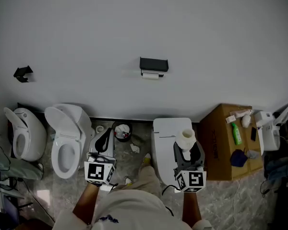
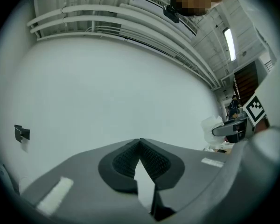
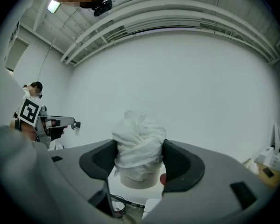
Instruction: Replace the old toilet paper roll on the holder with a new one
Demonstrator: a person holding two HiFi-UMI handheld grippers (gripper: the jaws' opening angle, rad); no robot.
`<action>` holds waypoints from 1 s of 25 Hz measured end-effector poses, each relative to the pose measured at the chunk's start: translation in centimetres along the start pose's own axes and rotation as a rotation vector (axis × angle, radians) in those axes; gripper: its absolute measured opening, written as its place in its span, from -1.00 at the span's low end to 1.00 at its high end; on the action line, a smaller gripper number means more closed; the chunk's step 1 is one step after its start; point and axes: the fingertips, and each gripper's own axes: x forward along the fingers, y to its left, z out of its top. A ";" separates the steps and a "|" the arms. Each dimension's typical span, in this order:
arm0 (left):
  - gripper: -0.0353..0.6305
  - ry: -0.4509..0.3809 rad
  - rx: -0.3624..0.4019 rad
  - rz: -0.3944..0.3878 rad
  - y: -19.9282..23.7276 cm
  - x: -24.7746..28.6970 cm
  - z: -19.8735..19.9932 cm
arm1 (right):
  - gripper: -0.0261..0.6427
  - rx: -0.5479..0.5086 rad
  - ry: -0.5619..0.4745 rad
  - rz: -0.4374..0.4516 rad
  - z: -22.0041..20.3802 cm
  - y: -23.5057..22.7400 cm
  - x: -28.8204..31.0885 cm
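Observation:
A black paper holder (image 1: pixel 153 63) is fixed high on the white wall, with a white roll (image 1: pixel 152 75) hanging under it. My right gripper (image 1: pixel 187 150) is well below the holder, over a white toilet, and is shut on a new toilet paper roll (image 1: pixel 186 138). In the right gripper view the crumpled white roll (image 3: pixel 139 148) stands upright, with both pads of the right gripper (image 3: pixel 139 161) pressed against it. My left gripper (image 1: pixel 104 138) is shut and empty, down to the left. In its own view the left gripper (image 2: pixel 139 143) has its tips touching and faces bare wall.
Two open white toilets (image 1: pixel 67 135) (image 1: pixel 24 135) stand at the left, and a closed white toilet (image 1: pixel 169 131) lies under my right gripper. A small bin (image 1: pixel 122 131) sits between them. A cardboard box (image 1: pixel 223 145) holding a green bottle (image 1: pixel 236 133) is at the right. A black wall fitting (image 1: pixel 23 73) hangs far left.

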 end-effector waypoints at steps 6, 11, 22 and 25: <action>-0.30 -0.035 0.030 -0.069 -1.5 -0.6 1.3 | -0.03 0.008 0.021 0.020 -0.6 0.7 -0.4; 0.72 -0.041 0.025 -0.104 -1.7 -1.2 1.2 | -0.03 0.005 0.030 0.040 -0.8 1.8 -0.4; 0.88 -0.038 0.005 -0.126 -1.0 -0.8 0.5 | -0.03 -0.008 0.072 0.019 -1.3 2.5 -0.9; 0.88 -0.019 0.002 -0.123 -0.6 0.1 -0.6 | -0.03 -0.009 0.099 0.002 -1.9 2.0 -0.9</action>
